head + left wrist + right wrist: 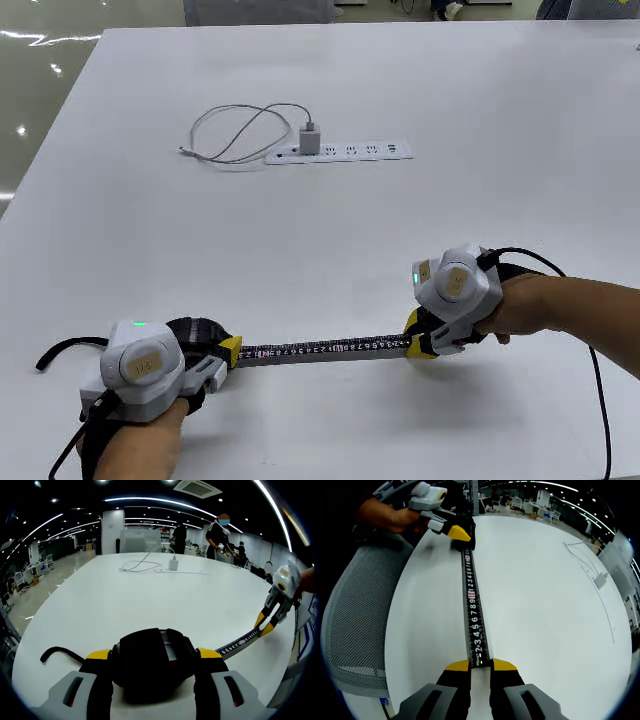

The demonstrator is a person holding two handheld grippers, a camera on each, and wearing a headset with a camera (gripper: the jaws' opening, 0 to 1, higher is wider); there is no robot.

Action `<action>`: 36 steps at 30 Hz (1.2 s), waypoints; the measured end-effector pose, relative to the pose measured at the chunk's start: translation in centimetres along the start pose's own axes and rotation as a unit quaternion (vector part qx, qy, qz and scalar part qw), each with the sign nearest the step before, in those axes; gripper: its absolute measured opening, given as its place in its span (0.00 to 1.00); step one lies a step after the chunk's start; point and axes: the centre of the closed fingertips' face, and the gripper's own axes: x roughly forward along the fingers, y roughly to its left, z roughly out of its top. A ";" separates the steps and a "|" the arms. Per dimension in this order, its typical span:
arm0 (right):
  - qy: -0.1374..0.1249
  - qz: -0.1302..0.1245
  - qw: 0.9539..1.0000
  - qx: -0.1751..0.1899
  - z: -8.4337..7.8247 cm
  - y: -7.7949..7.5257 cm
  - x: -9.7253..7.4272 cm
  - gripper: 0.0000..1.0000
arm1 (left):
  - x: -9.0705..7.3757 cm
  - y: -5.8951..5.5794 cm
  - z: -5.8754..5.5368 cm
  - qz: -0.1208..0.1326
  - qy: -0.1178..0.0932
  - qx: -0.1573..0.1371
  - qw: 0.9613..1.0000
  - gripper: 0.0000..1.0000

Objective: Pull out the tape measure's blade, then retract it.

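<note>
Over at the near left of the white table (400, 80), a black strap (62, 350) trails away from the tape measure's case (152, 665), which sits on the table top. The left gripper (228, 352), held in the person's left hand (140, 450), has its yellow-tipped jaws pressed against the two sides of that black case, clamping it between them. From the case the blade (320, 349) runs out flat along the table to the right in a straight line, its numbers facing up. At the far end the right gripper (418, 346) meets it. In the right gripper view those jaws are drawn close together, pinching the blade's tip between their yellow ends. The person's right hand (520, 305) holds that gripper low at the table, and a black cord (598, 380) loops off past the forearm. Farther back, well apart from the tape, a white cable (235, 135) lies coiled beside a charger (310, 140) plugged into a white power strip (345, 151).
</note>
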 end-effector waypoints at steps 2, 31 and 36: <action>0.000 0.001 1.000 0.003 0.1 0.0 0.1 0.09 | 0.0 0.0 0.0 -0.001 0.002 0.000 1.000 0.62; -0.003 0.013 1.000 0.003 0.9 0.3 0.5 0.10 | -0.1 0.0 -0.2 -0.006 0.009 -0.001 1.000 0.62; -0.001 0.013 1.000 0.005 1.1 0.3 0.6 0.10 | -0.1 0.0 -0.2 -0.006 0.009 -0.001 1.000 0.62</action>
